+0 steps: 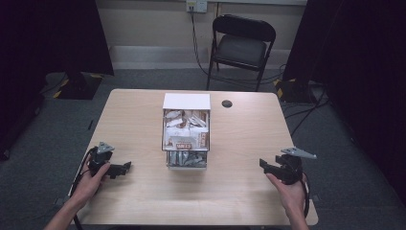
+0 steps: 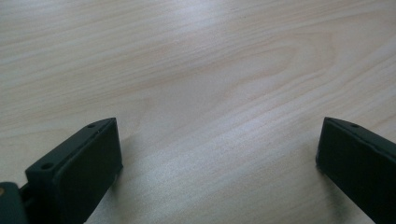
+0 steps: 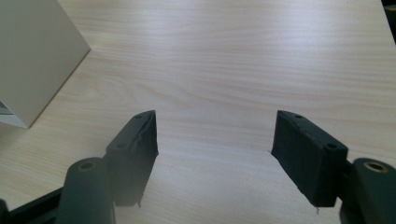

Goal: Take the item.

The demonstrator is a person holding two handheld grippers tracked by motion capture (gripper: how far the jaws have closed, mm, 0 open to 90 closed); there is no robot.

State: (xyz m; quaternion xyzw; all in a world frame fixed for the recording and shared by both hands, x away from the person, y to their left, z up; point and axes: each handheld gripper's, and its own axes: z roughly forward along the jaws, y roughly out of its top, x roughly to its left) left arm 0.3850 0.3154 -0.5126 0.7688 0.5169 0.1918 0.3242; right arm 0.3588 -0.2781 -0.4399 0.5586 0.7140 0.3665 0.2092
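Note:
A white open-top box (image 1: 186, 129) stuffed with several snack packets stands in the middle of the light wooden table (image 1: 239, 143). My left gripper (image 1: 125, 167) rests near the table's left front, held by a hand, jaws pointing right toward the box. In the left gripper view its jaws (image 2: 217, 149) stand wide apart over bare wood. My right gripper (image 1: 263, 165) sits at the right front, held by the other hand, pointing left. Its jaws (image 3: 215, 135) are open with nothing between them, and the box's white side wall (image 3: 32, 56) is off to their left.
A small black round disc (image 1: 227, 103) lies on the table behind and right of the box. A black folding chair (image 1: 242, 45) stands beyond the far edge, with cables on the grey floor. Dark curtains hang on both sides.

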